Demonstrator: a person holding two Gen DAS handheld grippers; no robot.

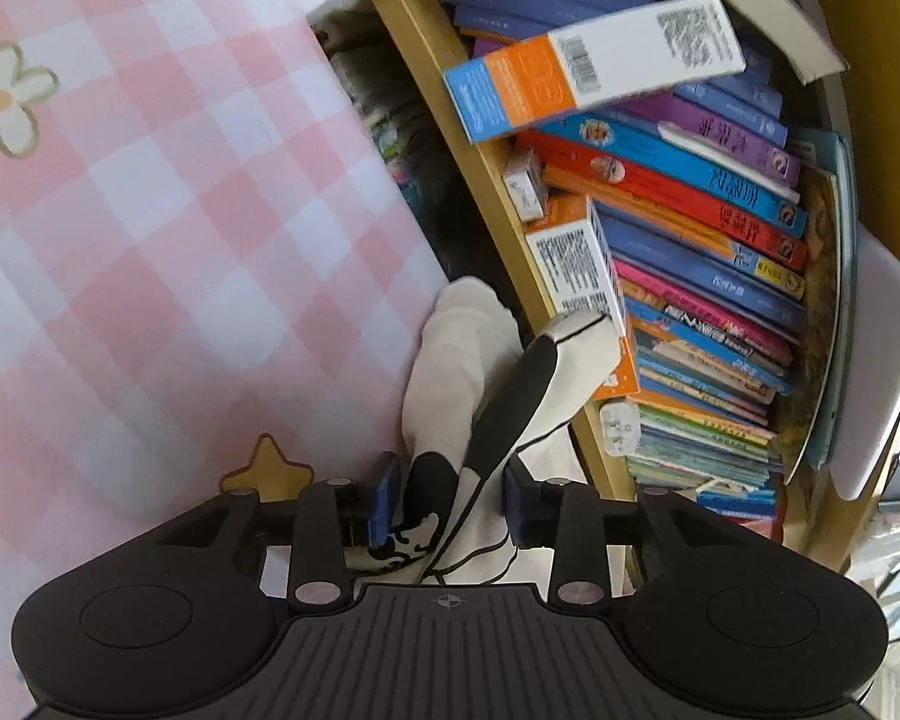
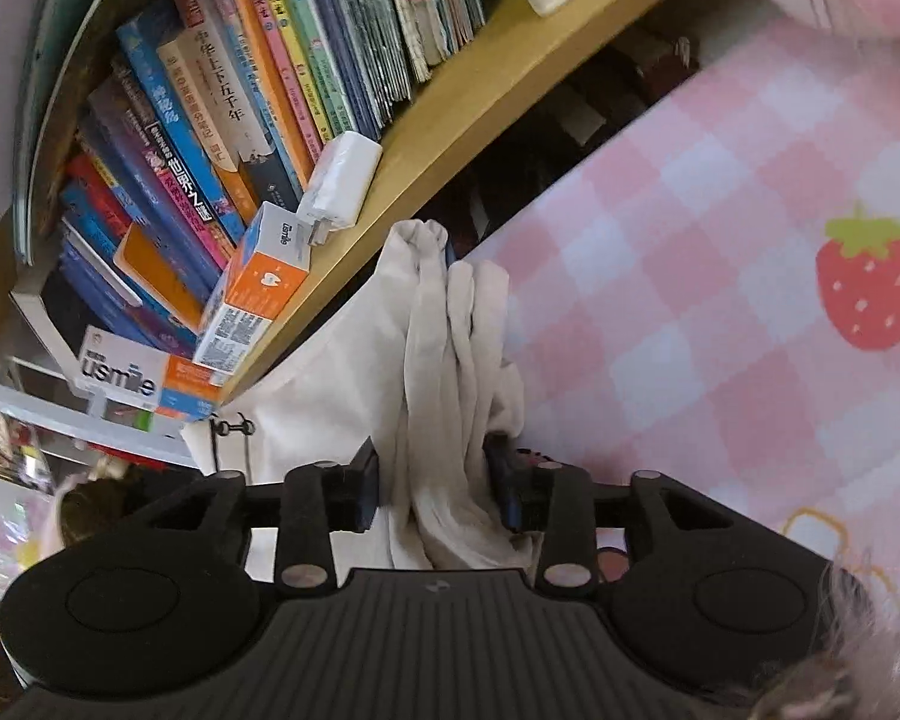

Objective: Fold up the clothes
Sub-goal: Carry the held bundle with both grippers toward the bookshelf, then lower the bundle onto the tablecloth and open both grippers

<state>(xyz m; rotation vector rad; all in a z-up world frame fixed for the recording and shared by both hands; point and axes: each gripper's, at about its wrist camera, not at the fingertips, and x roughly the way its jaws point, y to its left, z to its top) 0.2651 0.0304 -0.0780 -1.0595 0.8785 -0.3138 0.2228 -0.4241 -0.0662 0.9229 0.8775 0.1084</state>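
The left gripper (image 1: 444,501) has a bunched fold of a white garment (image 1: 450,372) between its blue pads (image 1: 380,501). The jaws stand partly spread. The cloth fills the gap and touches both pads, so it looks loosely pinched, though from this angle I cannot be sure the pads press hard on it. The garment carries a black print and rises ahead of the fingers, between the pink checked sheet (image 1: 150,210) on the left and the wooden bookshelf (image 1: 444,120) on the right.

The right gripper (image 2: 435,489) likewise straddles a thick gathered wad of the same white garment (image 2: 444,360), jaws part open, fabric packed between them and spilling over the pad edges. Here the shelf lies to the left and the checked sheet (image 2: 720,300) to the right.

The cloth is light, soft and limp. It will sag and slide out of a slack pinch, so it is best taken at a seam or hem edge, where layers are thick enough to bite. Both grippers tilt downward over the sheet, rolled so the shelf leans across each view, with the garment hanging between them near the bed's edge.
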